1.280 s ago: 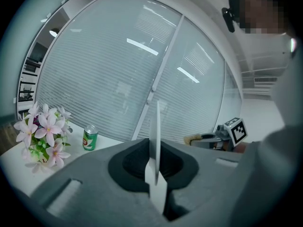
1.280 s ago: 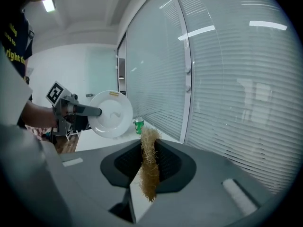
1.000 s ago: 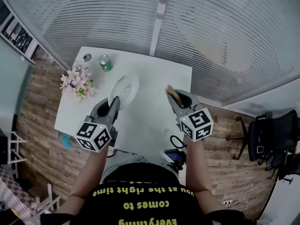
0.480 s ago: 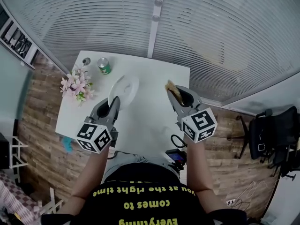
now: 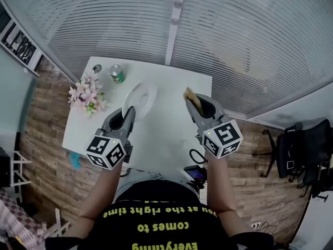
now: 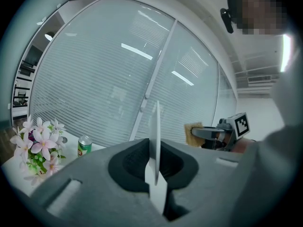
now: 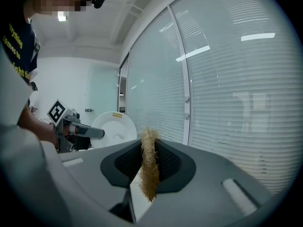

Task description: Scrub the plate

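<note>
Held over the white counter (image 5: 167, 120)
Left tool (image 5: 129, 111) clamps round white plate (image 5: 141, 96) on edge; right tool (image 5: 191, 102) clamps tan fibrous pad (image 7: 149, 167).

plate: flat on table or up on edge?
On edge. Plate shows as a thin upright sliver in the left gripper view, rim clamped in the left tongs.

Bright, even indoor light; ceiling strips reflect in glass; edges bend, corners darken.
</note>
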Available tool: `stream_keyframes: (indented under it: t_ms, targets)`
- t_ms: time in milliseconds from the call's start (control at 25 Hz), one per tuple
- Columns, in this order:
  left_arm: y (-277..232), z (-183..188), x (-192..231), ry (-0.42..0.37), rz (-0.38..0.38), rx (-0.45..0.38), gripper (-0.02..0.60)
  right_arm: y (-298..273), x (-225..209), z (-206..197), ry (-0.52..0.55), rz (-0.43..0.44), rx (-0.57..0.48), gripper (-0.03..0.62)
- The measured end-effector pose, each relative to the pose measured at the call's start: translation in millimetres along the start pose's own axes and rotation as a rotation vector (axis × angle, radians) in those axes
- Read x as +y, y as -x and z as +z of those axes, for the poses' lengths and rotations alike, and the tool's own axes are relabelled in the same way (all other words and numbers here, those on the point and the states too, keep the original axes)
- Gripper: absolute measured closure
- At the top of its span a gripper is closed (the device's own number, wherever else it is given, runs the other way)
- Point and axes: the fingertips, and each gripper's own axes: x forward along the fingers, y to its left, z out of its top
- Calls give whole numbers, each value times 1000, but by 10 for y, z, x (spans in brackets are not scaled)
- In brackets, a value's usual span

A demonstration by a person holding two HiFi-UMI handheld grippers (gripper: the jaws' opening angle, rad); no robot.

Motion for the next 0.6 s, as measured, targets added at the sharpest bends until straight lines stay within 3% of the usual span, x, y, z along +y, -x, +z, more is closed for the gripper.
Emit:
stream_keyframes:
  t_ms: [600]
  targets:
    - [-89,-52,-25,3,-26,9,561,-4,-3,26,-6,-4,-21,528]
